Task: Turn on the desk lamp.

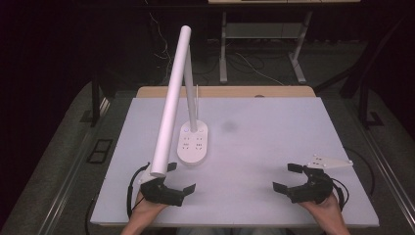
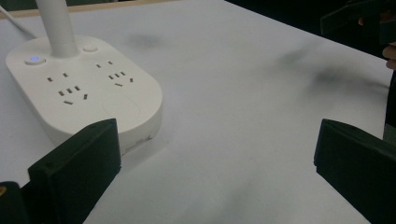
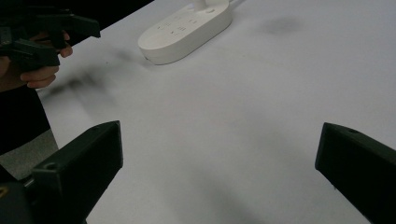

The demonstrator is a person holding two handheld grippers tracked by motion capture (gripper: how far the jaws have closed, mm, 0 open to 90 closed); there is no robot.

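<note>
The lamp [image 1: 193, 142] stands left of the table's [image 1: 274, 161] middle, its long head slanting down over the left tongs [image 1: 182, 177]. Reaching for the base from here could knock that head — it hangs close above the hand. Both tongs gape wide and empty — the left just short of the base, the right tongs [image 1: 288, 176] well apart, low near the front edge.

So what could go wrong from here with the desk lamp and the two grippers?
The lamp head juts out over the left gripper, so lifting that hand could knock it. The lamp base is wide and rounded, so open jaws might slip off it. The right gripper sits far away, too distant to steady anything quickly.
</note>
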